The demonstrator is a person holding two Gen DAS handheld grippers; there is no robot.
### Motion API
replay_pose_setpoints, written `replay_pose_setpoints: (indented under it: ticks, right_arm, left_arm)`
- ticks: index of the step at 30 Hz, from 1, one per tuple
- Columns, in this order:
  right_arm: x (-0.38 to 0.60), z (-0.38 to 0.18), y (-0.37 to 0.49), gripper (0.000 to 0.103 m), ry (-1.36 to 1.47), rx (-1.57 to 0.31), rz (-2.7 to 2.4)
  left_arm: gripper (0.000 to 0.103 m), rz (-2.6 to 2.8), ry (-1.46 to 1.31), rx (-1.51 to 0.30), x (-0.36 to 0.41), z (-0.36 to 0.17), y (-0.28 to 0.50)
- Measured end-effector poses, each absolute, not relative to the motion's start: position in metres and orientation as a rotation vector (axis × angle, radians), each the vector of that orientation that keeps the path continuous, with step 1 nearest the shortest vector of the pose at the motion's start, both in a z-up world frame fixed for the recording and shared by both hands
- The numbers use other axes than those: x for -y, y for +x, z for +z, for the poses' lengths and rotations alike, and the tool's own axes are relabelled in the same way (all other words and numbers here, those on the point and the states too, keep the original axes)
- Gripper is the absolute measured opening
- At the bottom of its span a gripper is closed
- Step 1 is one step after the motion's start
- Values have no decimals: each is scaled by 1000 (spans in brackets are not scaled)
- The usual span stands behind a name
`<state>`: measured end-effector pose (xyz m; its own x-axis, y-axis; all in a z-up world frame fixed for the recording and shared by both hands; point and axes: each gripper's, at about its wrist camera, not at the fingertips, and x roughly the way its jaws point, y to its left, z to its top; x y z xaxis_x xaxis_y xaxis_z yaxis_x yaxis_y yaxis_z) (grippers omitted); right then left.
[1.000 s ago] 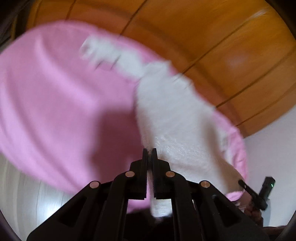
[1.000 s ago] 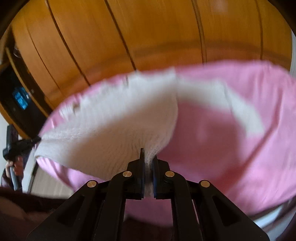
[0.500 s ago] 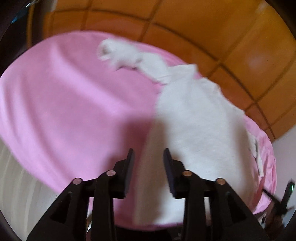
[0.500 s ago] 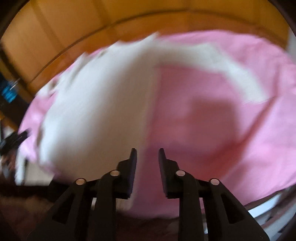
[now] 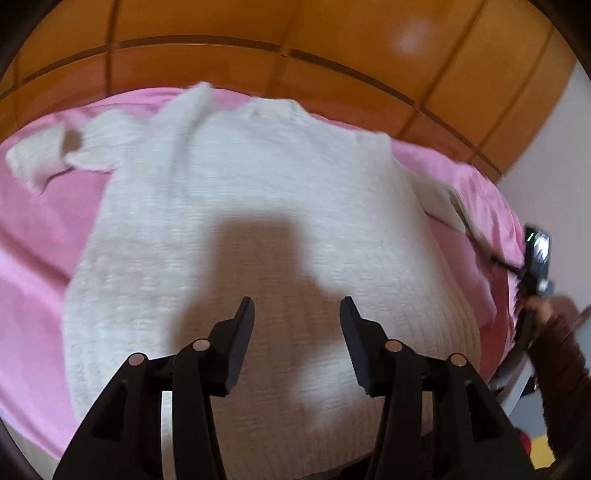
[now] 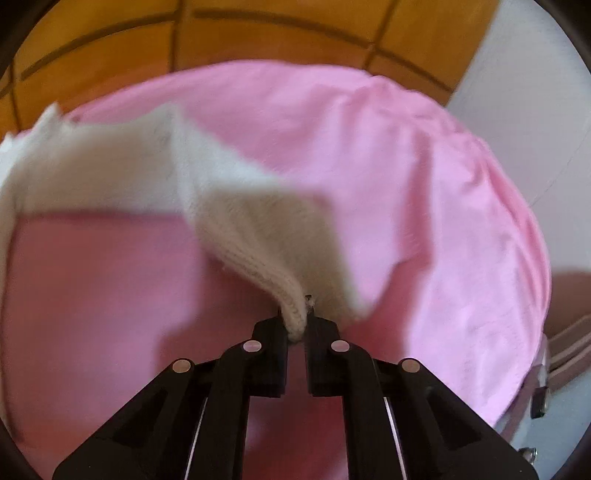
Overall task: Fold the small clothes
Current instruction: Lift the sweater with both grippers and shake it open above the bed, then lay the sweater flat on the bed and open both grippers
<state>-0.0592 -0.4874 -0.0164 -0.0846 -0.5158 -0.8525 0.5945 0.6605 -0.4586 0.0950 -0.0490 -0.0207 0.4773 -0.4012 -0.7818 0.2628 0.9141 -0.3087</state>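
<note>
Since half a second ago the jaws of the left gripper (image 5: pixel 297 314) have been spread wider, and those of the right gripper (image 6: pixel 295 325), then parted and empty, have been closed on knitted fabric; a second ago both were clamped on the garment.

In the left wrist view, the white knitted sweater (image 5: pixel 258 206) is seen laid flat on the pink sheet (image 5: pixel 40 266), its body filling the middle of the picture. One sleeve (image 5: pixel 37 158) is stretched out toward 10 o'clock, its cuff folded over on the sheet. The neckline is placed at 12 o'clock, near the wooden headboard (image 5: pixel 295 33). The left gripper is held above the ribbed hem at 6 o'clock, with its jaws wide apart and nothing between them; the sweater is seen through the gap, and whether the tips touch it cannot be told. A shadow is cast on the knit just ahead of the jaws. At 3 o'clock the other sleeve is drawn off toward the right gripper (image 5: pixel 532 266), which is seen in the person's right hand (image 5: pixel 546 310) at the bed's edge.

In the right wrist view, the sleeve (image 6: pixel 258 229) is pinched at its ribbed cuff between the nearly closed jaws at 6 o'clock. From there it is lifted clear of the sheet and runs up toward 10 o'clock, where it is joined to the sweater's body at the left edge. Bare pink sheet is shown from 12 to 4 o'clock, with a white wall (image 6: pixel 524 81) beyond at 2 o'clock.
</note>
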Motion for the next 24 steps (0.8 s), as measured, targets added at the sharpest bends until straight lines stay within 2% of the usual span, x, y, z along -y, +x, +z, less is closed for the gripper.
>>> replay_pose_setpoints:
  ticks: [4, 7, 12, 16, 19, 20, 22, 24]
  right_arm:
    - [513, 52, -54, 6, 71, -1210, -970]
    - [547, 78, -47, 6, 79, -1158, -1026]
    - [598, 56, -45, 5, 44, -1230, -1156]
    - [639, 9, -59, 5, 71, -1352, -1275]
    - [642, -9, -55, 7, 125, -1352, -1250]
    - [638, -11, -50, 17, 153, -1365, -1244]
    - [632, -9, -41, 70, 124, -1334, -1250]
    - [614, 5, -27, 75, 27, -1257, -1258]
  left_arm:
    - [51, -465, -118, -1013, 70, -24, 101]
    - [51, -499, -102, -1036, 86, -31, 106]
    - [51, -530, -81, -1090, 107, -46, 110]
    - [51, -523, -85, -1114, 106, -56, 108]
    - [57, -514, -139, -1090, 91, -51, 109]
    - [59, -499, -168, -1073, 80, -48, 109]
    - [59, -463, -251, -1043, 51, -40, 112]
    - [63, -385, -323, -1003, 14, -32, 117]
